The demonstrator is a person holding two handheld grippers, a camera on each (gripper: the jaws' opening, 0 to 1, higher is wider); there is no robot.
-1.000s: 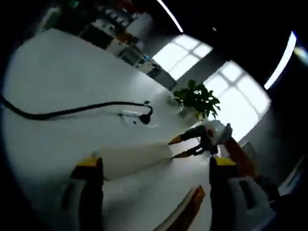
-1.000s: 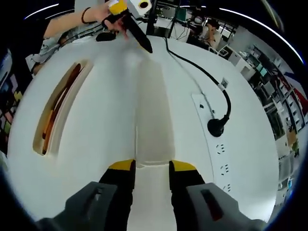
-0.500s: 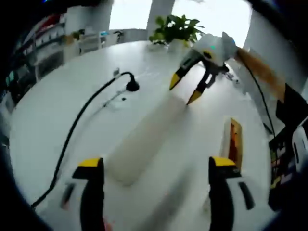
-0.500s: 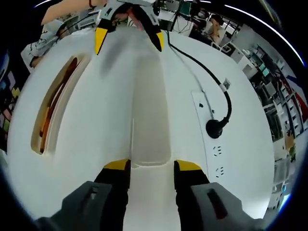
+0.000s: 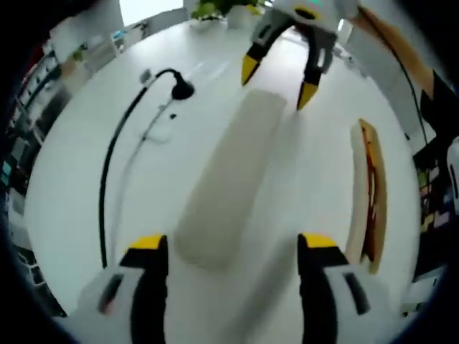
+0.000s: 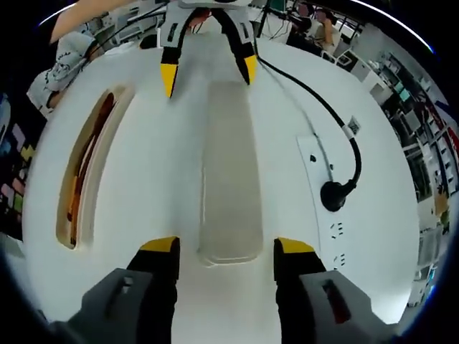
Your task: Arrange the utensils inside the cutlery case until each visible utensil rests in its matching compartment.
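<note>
Both grippers, left [image 5: 228, 244] and right [image 6: 226, 247], stand wide open at opposite ends of the long translucent lid [image 6: 229, 172], its long axis running gripper to gripper on the table [image 6: 150, 179], beside the cutlery case [image 6: 84, 172].

Your left gripper view looks down from near one short end of the long white lid [image 5: 228, 179], facing 12 o'clock along it toward the right gripper [image 5: 280, 77]. Your right gripper view looks down from the opposite end, facing the left gripper [image 6: 208, 74]. Both share the lid [image 6: 229, 172], the cutlery case [image 5: 368, 193] [image 6: 86, 165] and the black cable [image 5: 118, 154] [image 6: 315, 107].
</note>
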